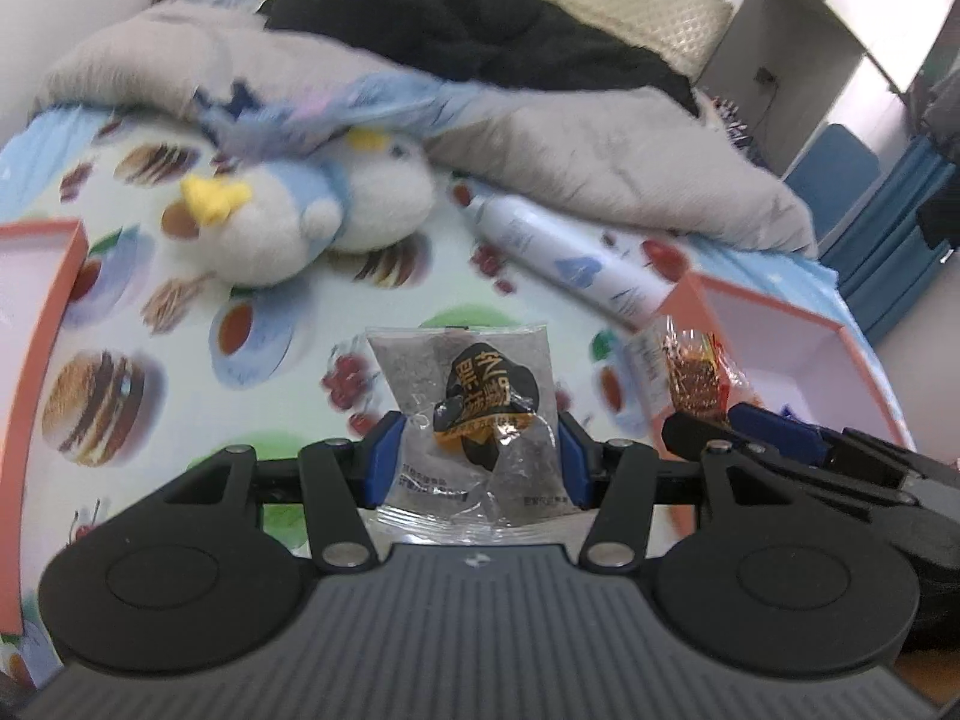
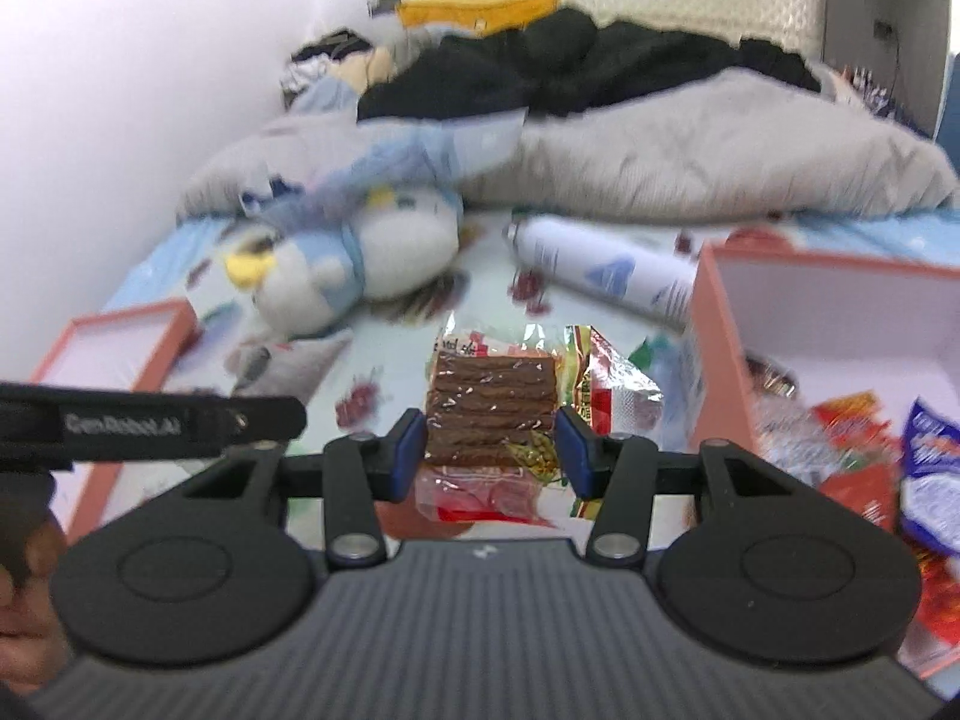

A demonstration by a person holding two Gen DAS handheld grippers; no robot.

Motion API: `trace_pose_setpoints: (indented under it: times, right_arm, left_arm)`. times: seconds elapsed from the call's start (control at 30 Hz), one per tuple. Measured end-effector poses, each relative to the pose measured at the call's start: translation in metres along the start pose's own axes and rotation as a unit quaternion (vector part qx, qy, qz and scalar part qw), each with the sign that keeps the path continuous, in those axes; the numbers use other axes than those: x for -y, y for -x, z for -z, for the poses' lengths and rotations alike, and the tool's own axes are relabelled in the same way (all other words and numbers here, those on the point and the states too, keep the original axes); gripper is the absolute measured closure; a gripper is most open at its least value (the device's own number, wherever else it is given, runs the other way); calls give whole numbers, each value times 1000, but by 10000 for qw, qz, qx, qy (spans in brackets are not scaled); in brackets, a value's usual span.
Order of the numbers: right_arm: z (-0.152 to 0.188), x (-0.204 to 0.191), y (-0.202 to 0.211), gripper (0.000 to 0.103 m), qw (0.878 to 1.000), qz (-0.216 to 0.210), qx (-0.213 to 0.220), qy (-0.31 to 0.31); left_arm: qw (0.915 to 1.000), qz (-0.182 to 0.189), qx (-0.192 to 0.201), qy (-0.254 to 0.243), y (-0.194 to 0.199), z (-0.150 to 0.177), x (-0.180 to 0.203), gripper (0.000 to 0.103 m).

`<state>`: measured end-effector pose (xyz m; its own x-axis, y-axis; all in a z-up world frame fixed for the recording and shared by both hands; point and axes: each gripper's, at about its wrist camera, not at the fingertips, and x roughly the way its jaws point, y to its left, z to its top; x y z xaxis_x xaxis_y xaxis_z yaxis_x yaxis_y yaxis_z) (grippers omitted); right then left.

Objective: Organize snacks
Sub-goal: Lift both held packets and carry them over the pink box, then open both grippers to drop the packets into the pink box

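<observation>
My left gripper (image 1: 477,450) is shut on a clear grey snack packet with a black and orange label (image 1: 480,402), held above the printed bed sheet. My right gripper (image 2: 489,444) is shut on a clear packet of brown ridged snack strips with a red and green wrapper (image 2: 492,408). That packet and the right gripper's blue fingers (image 1: 762,420) also show at the right of the left wrist view. A salmon box with a white inside (image 2: 714,324) at the right holds several red, orange and blue snack packets (image 2: 852,450).
A second salmon box (image 1: 60,276) lies at the left, also in the right wrist view (image 2: 156,324). A white and blue plush bird (image 1: 300,222) and a white spray bottle (image 1: 570,258) lie on the sheet. A grey quilt (image 1: 600,138) with black clothes is piled behind.
</observation>
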<state>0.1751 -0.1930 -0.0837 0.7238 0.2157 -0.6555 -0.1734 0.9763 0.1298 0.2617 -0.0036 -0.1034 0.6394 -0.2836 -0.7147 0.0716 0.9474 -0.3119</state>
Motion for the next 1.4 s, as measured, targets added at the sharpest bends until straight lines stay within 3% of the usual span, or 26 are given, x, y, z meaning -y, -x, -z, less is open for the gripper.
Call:
trace_pose_setpoints:
  times: [0.33, 0.67, 0.8, 1.03, 1.4]
  right_arm:
    - [-49, 29, 72, 53, 9973, 299, 661, -92]
    - [-68, 85, 116, 53, 9915, 711, 1064, -212]
    - [-60, 118, 113, 53, 9913, 887, 901, -373]
    - [-23, 183, 80, 52, 9893, 1169, 251, -834]
    - [25, 227, 29, 52, 9845, 1133, -530, -1228]
  left_arm:
    - [9973, 448, 489, -329, 51, -41, 69, 44]
    - [9900, 881, 667, -874, 60, -62, 166, 44]
    - [9859, 1154, 542, -1084, 40, -58, 206, 44]
    - [9828, 1226, -164, -1370, -22, -32, 255, 44]
    - [9793, 906, -952, -1537, -108, 3, 263, 44]
